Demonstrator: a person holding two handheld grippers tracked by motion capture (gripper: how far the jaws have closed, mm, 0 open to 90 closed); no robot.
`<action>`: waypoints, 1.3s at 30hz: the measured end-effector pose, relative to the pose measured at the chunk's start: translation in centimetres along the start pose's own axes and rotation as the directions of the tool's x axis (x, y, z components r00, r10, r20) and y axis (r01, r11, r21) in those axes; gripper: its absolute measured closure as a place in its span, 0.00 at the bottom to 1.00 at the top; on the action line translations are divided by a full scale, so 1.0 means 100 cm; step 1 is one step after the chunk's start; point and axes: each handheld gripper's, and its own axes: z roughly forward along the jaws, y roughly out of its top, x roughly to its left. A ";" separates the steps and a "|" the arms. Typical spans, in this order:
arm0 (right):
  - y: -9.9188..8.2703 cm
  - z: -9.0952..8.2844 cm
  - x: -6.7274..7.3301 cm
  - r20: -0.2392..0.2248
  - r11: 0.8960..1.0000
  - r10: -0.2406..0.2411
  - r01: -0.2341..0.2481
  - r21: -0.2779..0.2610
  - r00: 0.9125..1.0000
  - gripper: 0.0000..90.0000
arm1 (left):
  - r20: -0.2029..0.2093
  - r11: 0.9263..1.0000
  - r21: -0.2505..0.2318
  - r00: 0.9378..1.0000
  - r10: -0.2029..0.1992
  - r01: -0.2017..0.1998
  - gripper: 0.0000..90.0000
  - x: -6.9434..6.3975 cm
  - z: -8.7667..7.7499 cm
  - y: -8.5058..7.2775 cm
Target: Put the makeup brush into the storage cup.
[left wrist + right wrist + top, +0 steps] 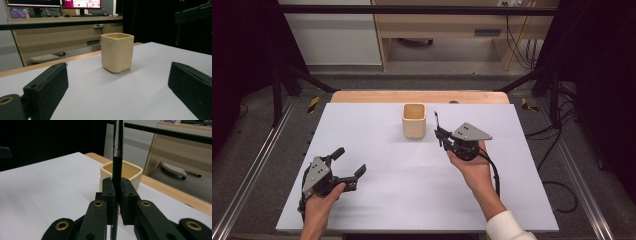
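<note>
Pen is sitting clamped in the right gripper, jaws pinching its lower barrel, so the long axis is standing upright w/ most of the shaft rising above the pads. In the high view the right gripper is hovering just to the right of the cup, near but apart; the cup's open mouth is lying to the gripper's left and a bit toward the far edge of the table. That offset is what the next move is hinging on, in my judgement: pen needs carrying sideways over the mouth while staying vertical, then lowering in.

Right hand is much the nearer one. Left gripper is resting near the front-left of the table, well apart from the cup, jaws spread wide and holding nothing; its own view is showing the cup between the two open jaws, farther off.

Pen is looking slim, black, w/ a silver band partway up. Cup is looking cream, squarish, soft-cornered, seemingly empty inside, standing upright near the table's far edge.
</note>
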 end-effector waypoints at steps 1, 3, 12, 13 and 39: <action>0.002 0.001 0.001 0.003 1.000 -0.005 0.005 -0.006 1.000 0.93 | 0.005 1.000 -0.001 1.000 -0.005 0.005 0.03 0.000 0.000 0.000; 0.007 0.004 0.002 0.005 1.000 -0.011 0.011 -0.011 1.000 0.93 | 0.005 1.000 -0.002 1.000 -0.006 0.006 0.03 0.000 0.000 0.000; 0.017 0.021 0.009 0.024 1.000 -0.018 0.018 -0.015 1.000 0.93 | 0.012 1.000 -0.003 1.000 -0.004 0.004 0.03 0.000 0.001 0.000; 0.018 0.023 0.010 0.023 1.000 -0.013 0.014 -0.015 1.000 0.93 | 0.012 1.000 -0.003 1.000 -0.004 0.004 0.03 0.000 0.001 -0.001; 0.018 0.037 0.006 0.034 0.996 0.062 -0.060 -0.067 0.997 0.93 | 0.023 1.000 0.017 1.000 0.013 -0.013 0.03 -0.001 0.003 -0.002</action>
